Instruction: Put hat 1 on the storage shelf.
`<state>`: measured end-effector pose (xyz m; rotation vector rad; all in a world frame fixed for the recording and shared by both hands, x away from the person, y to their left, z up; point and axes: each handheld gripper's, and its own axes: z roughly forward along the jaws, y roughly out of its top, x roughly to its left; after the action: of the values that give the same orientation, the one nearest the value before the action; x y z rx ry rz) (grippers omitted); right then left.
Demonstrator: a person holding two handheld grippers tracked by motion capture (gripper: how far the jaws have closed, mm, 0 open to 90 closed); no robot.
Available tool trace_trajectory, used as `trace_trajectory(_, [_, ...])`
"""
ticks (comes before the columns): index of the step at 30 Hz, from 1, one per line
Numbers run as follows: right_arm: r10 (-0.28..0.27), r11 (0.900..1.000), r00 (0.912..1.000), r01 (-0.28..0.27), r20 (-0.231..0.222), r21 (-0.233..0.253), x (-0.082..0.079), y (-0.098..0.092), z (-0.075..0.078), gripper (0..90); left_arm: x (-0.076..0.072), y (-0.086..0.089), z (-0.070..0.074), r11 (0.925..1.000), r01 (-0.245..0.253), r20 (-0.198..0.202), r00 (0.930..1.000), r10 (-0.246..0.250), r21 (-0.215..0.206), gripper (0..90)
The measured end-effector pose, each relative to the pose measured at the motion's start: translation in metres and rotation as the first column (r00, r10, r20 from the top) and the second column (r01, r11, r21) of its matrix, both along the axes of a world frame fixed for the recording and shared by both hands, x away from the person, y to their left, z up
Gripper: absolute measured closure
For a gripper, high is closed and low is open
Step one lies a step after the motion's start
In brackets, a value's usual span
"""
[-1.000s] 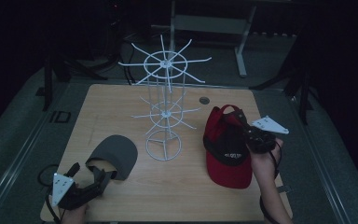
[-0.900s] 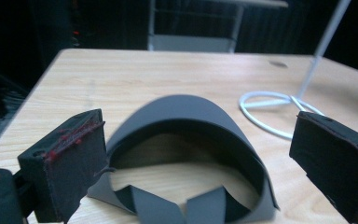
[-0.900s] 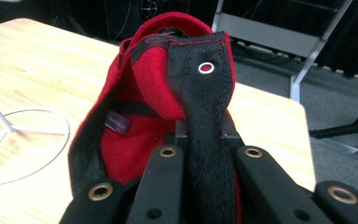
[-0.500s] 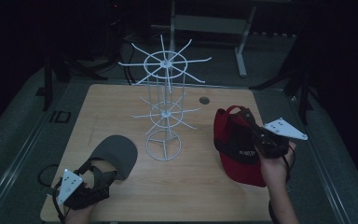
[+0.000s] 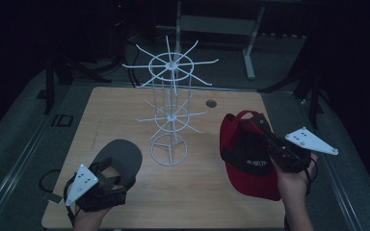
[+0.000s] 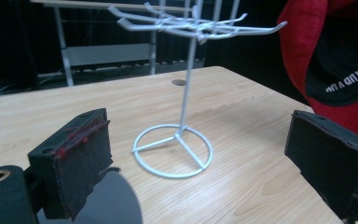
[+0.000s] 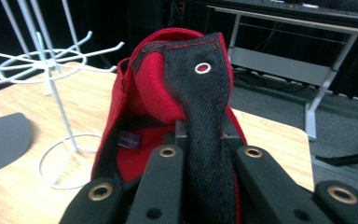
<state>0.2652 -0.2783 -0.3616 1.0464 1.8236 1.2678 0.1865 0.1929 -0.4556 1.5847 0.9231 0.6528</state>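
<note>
Dark room, wooden table (image 5: 125,110). Right gripper (image 5: 270,139) jaws clamped on the black strap of the red cap (image 5: 243,159), cap lifted at table's right. White wire rack (image 5: 169,110) lies to its left, so right hand is nearer. Left gripper (image 5: 118,185) jaws wide apart beside grey cap (image 5: 123,156).

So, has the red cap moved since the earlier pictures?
Yes. The red cap, clamped in the right gripper, shifted rightward, away from the white wire rack.

Black tongs (image 5: 107,185), grey three-cornered plates, brass eyelets.
</note>
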Motion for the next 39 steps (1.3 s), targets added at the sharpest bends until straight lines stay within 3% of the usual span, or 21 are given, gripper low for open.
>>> trace_trajectory(7, [0.025, 0.999, 0.9996, -0.025, 0.015, 0.023, -0.014, 0.003, 0.007, 85.3, 0.006, -0.030, 0.018, 0.9972, 0.066, 0.017, 0.9976, -0.067, 0.033, 7.9])
trace_trajectory(15, [0.056, 0.998, 0.9978, -0.058, 0.035, 0.034, -0.026, 0.008, 0.014, 85.2, 0.012, -0.055, 0.030, 0.9890, 0.142, 0.023, 0.9894, -0.143, 0.040, 8.0])
trace_trajectory(21, [0.081, 0.996, 0.9944, -0.083, 0.068, 0.037, -0.042, 0.014, 0.018, 85.2, 0.017, -0.081, 0.043, 0.9713, 0.227, 0.033, 0.9727, -0.230, 0.072, 8.0])
trace_trajectory(26, [0.121, 0.991, 0.9899, -0.124, 0.075, 0.048, -0.049, 0.019, 0.018, 85.2, 0.023, -0.101, 0.052, 0.9605, 0.267, 0.041, 0.9617, -0.271, 0.076, 8.0])
trace_trajectory(28, [0.147, 0.987, 0.9862, -0.151, 0.076, 0.047, -0.051, 0.022, 0.017, 85.2, 0.022, -0.111, 0.055, 0.9566, 0.267, 0.068, 0.9587, -0.276, 0.116, 8.0])
trace_trajectory(30, [0.163, 0.985, 0.9837, -0.166, 0.076, 0.034, -0.053, 0.026, 0.017, 85.2, 0.024, -0.119, 0.057, 0.9499, 0.290, 0.064, 0.9523, -0.298, 0.117, 8.0])
trace_trajectory(39, [0.199, 0.978, 0.9764, -0.203, 0.083, 0.042, -0.060, 0.034, 0.017, 85.2, 0.037, -0.146, 0.073, 0.9386, 0.323, 0.068, 0.9407, -0.332, 0.122, 8.0])
